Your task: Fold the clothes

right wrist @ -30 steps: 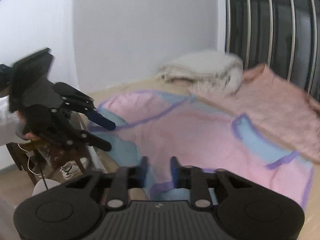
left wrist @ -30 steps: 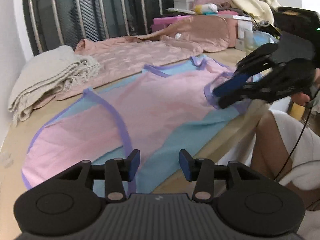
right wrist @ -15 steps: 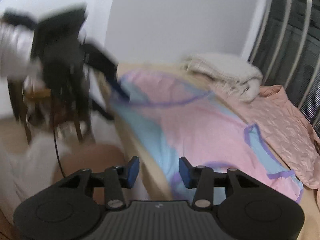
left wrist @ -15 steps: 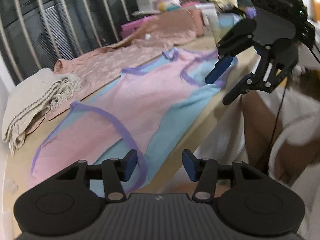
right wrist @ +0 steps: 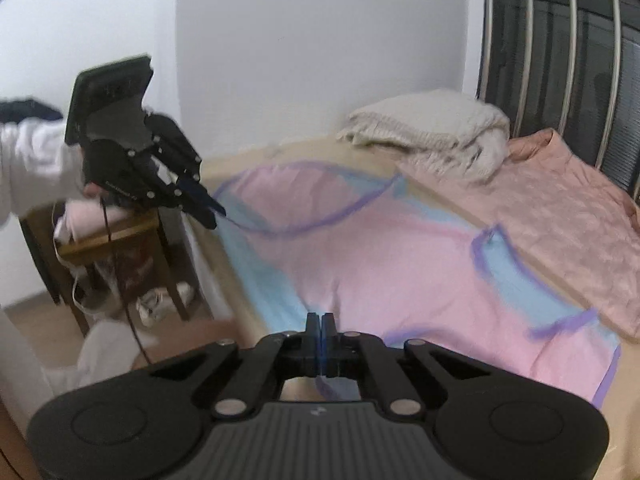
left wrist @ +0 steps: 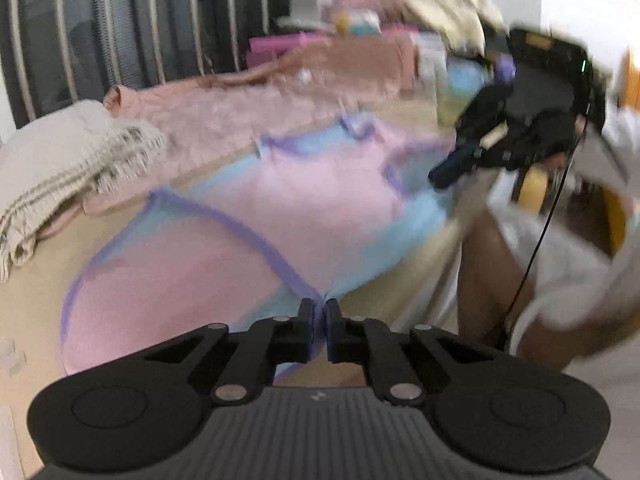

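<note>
A pink and light-blue garment with purple trim (left wrist: 280,208) lies spread on the wooden table (left wrist: 32,300); it also shows in the right wrist view (right wrist: 400,264). My left gripper (left wrist: 319,312) is shut on the garment's near edge at the purple trim. It also shows in the right wrist view (right wrist: 208,208), pinching that edge. My right gripper (right wrist: 321,322) is shut on the blue near edge at the other end. It appears blurred in the left wrist view (left wrist: 452,168).
A folded cream knit (left wrist: 52,160) and a spread peach garment (left wrist: 224,112) lie behind the pink one. Boxes and clothes pile at the table's far end (left wrist: 360,32). A wooden stool (right wrist: 120,240) stands beside the table. Window bars (right wrist: 560,40) run behind.
Both grippers were open and off the cloth half a second ago. Now each has come down to the garment's near edge and closed on it.
</note>
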A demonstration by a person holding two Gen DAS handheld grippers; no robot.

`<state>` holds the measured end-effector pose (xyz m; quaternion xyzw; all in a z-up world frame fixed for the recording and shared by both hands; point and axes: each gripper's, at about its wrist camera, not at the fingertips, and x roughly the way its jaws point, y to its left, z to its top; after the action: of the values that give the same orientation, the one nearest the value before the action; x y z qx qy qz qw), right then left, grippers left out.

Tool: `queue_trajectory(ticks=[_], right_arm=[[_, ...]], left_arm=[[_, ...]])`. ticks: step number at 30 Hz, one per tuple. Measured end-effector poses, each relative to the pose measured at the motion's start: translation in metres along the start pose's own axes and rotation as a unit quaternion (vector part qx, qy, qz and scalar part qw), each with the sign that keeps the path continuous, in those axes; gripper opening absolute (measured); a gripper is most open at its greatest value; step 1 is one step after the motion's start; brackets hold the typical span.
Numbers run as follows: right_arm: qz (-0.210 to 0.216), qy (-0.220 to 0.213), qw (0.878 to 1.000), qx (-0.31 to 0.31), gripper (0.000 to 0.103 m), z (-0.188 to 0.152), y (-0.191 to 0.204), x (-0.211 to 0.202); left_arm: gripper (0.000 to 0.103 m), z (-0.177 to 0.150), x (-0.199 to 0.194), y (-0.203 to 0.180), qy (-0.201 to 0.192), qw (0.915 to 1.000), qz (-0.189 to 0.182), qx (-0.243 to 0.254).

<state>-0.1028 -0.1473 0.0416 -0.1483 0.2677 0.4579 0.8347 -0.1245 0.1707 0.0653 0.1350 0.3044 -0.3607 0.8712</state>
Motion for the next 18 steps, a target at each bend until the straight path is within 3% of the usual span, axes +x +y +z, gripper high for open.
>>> queue_trajectory(ticks=[4,8,9,10,12,14,18], right_arm=[[-0.056,-0.007,0.998,-0.001,0.0,0.037,-0.04,0.022],[-0.135,0.012,0.991,0.011,0.009,0.051,-0.069,0.034],[-0.141,0.01,0.99,0.011,0.017,0.047,-0.068,0.021],[-0.14,0.003,0.99,0.013,0.036,0.04,-0.065,0.004],[-0.125,-0.01,0.992,0.013,0.053,0.019,-0.054,-0.031],[-0.099,-0.001,0.995,0.004,0.053,-0.01,-0.037,-0.059],[-0.103,0.052,0.993,0.009,0.05,-0.051,-0.024,-0.063]], left_arm=[[0.007,0.03,0.028,0.045,-0.003,0.9978,0.011,-0.065],[0.033,0.026,0.049,0.079,0.039,0.9821,0.104,-0.152],[0.033,0.019,0.044,0.083,0.04,0.9781,0.121,-0.164],[0.034,0.011,0.034,0.085,0.034,0.9755,0.124,-0.178],[0.041,-0.005,0.014,0.083,0.012,0.9723,0.116,-0.203],[0.048,-0.014,0.004,0.074,-0.007,0.9724,0.112,-0.204],[0.048,-0.014,0.018,0.06,-0.005,0.9772,0.107,-0.183]])
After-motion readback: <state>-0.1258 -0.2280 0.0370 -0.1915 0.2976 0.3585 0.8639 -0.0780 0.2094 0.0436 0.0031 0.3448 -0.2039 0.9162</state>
